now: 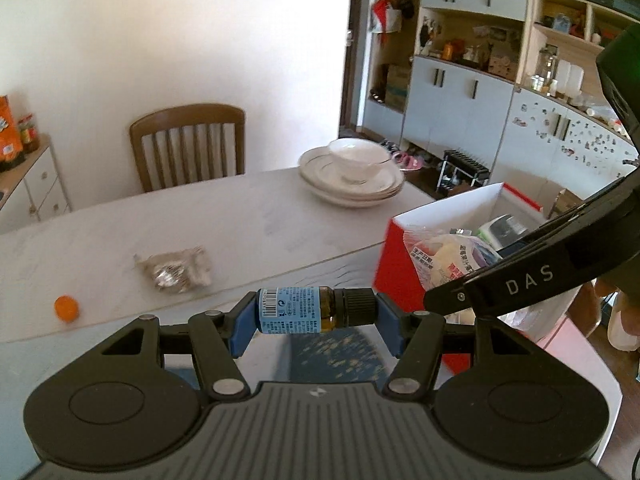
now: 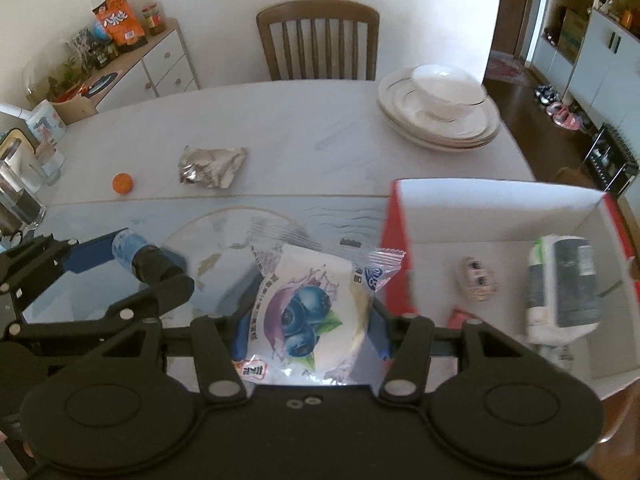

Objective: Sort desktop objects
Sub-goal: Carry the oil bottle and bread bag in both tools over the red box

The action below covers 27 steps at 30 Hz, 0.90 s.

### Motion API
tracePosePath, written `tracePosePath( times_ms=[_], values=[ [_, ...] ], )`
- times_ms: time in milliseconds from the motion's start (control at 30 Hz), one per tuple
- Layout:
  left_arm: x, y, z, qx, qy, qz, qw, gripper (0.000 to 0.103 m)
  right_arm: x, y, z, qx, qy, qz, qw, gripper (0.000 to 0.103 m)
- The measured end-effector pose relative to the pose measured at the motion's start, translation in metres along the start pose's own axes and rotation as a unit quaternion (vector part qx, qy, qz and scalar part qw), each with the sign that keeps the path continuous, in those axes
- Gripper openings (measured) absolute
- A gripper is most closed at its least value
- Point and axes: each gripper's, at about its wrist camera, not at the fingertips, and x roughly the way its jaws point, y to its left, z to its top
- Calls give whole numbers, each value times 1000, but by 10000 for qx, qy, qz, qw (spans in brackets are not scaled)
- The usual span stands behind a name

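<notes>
Your right gripper [image 2: 308, 328] clamps the blueberry-print snack packet [image 2: 308, 312]; the red-and-white cardboard box [image 2: 496, 216] lies just right. Your left gripper [image 1: 316, 312] pinches the small amber bottle [image 1: 316, 311] end-to-end.

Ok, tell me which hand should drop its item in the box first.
Right. The right gripper holds the snack packet beside the red box; the left gripper, holding the small bottle, sits farther away.

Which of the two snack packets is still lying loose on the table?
The crumpled silver foil packet, beside the small orange ball. The blueberry-printed white packet is clamped in the right gripper instead.
</notes>
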Motion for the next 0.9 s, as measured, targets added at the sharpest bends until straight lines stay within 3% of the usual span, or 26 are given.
tracePosePath(
  times_ms=[567, 900],
  values=[
    [34, -104, 39, 567, -115, -307, 9979, 61, -27, -118, -22, 416, -201, -232, 9987, 54],
    [76, -147, 45, 940, 265, -647, 9931, 61, -21, -168, -31, 462, -161, -605, 9970, 55]
  ],
)
